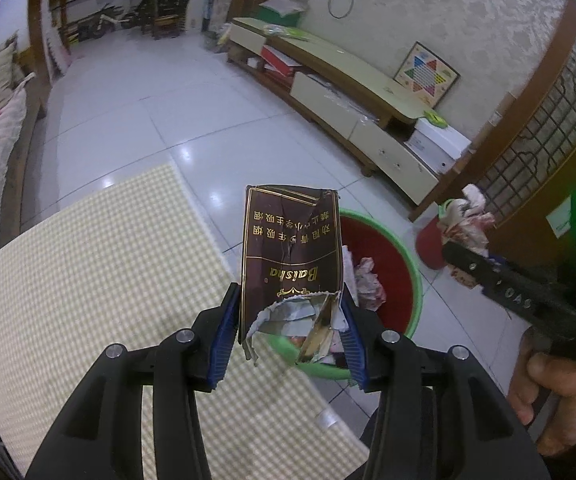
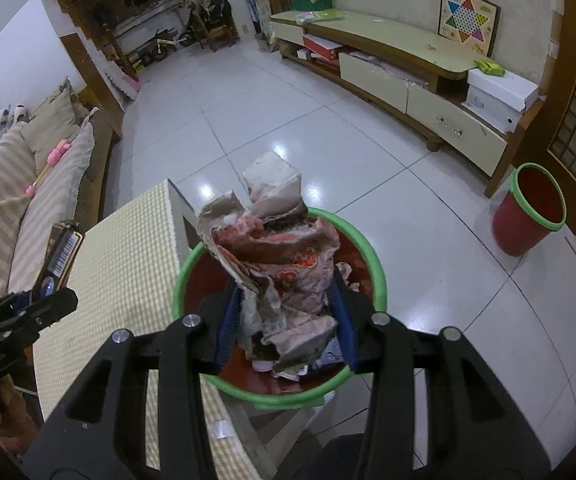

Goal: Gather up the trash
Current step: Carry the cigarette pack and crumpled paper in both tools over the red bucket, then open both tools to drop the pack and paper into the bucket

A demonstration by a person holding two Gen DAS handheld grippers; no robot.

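Left wrist view shows the left gripper (image 1: 289, 332) with its blue-padded fingers (image 1: 224, 336) clamped on the torn lower end of a dark brown cigarette pack (image 1: 289, 256) printed in gold, which stands upright between them with its ragged foil lining hanging below. Behind the pack sits a red bin with a green rim (image 1: 413, 276) on the white tile floor (image 1: 136, 120), just beside the edge of the yellow checked tabletop (image 1: 88, 272); crumpled scraps already lie inside it. At the right edge of this view a hand (image 1: 547, 384) carries the right gripper, whose load shows as a pale wad. In the right wrist view, the right gripper (image 2: 284, 332) has its fingers (image 2: 226, 332) pressed on a crumpled wad of pinkish paper (image 2: 280, 256) with red printing, held directly above the open mouth of the same bin. The left gripper and its pack appear at the left edge of this view, over the tabletop. A second red bin with a green rim (image 2: 527, 216) stands well apart on the floor, near a low cream TV cabinet (image 2: 407, 52) along the wall.
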